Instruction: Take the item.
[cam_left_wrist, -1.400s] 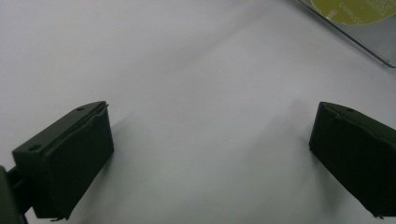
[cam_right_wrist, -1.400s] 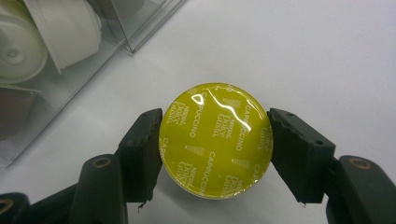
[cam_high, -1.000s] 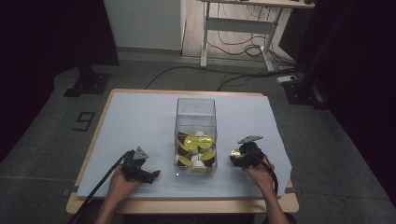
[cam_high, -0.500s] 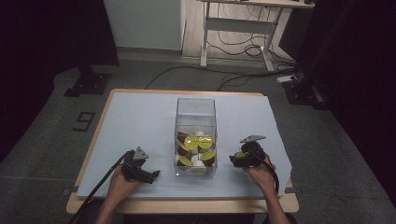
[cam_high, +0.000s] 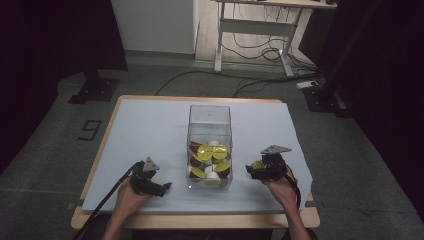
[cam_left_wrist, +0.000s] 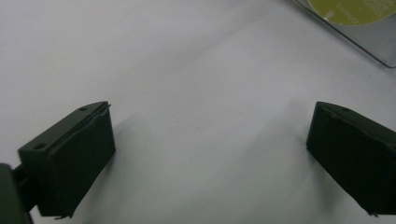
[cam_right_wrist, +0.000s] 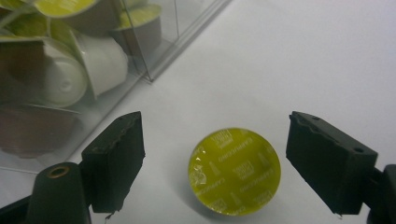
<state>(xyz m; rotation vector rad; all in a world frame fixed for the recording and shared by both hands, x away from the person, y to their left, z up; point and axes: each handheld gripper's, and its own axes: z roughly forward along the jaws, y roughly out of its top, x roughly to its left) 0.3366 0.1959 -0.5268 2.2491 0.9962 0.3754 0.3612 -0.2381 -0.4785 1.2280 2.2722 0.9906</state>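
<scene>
Yellow-lidded capsule (cam_right_wrist: 234, 171) is sitting on the white table sheet (cam_right_wrist: 303, 60) between the right gripper (cam_right_wrist: 233, 163), whose jaws have just been opening; nothing pinched. Left gripper (cam_left_wrist: 205, 154) is resting spread. Risk: a jaw nudging the capsule against the clear box (cam_right_wrist: 154, 51).

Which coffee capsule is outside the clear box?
The yellow-lidded capsule standing alone on the white table cover, between the right gripper's open jaws. All others lie piled inside the clear box.

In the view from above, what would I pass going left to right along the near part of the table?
Left gripper → clear box holding coffee capsules → yellow-lidded capsule on the sheet, between the jaws of the right gripper.
</scene>
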